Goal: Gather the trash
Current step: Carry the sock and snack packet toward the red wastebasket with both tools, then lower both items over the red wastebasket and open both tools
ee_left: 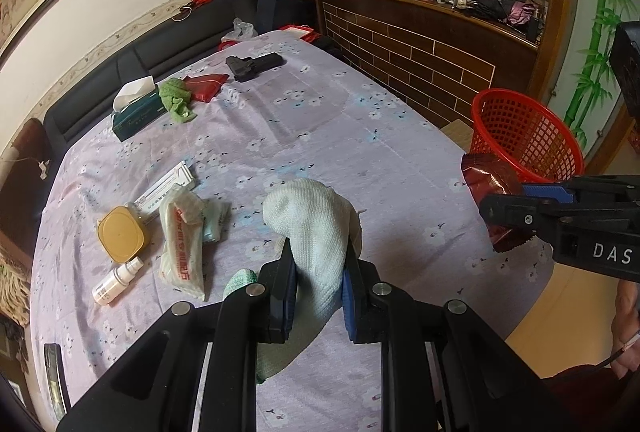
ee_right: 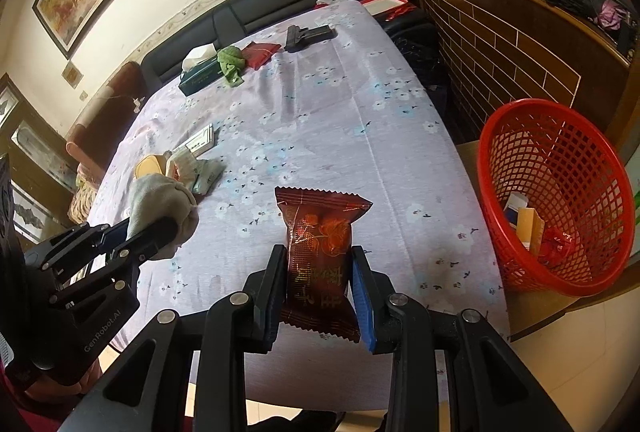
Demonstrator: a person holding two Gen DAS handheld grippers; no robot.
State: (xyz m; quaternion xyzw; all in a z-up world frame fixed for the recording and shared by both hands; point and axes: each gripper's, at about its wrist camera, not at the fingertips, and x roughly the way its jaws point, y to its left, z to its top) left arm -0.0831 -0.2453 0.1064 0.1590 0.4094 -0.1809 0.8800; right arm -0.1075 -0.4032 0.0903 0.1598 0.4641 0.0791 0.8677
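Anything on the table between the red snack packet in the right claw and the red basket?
No. In the right wrist view, only bare flowered tablecloth separates the snack packet from the red basket.

Basket (ee_left: pixel 524 136) partly behind wrapper (ee_left: pixel 490 188)

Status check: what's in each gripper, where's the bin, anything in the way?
Left gripper shut on white sock. Right gripper shut on red snack packet. Red basket off table's right edge, already holding trash. Nothing in between.
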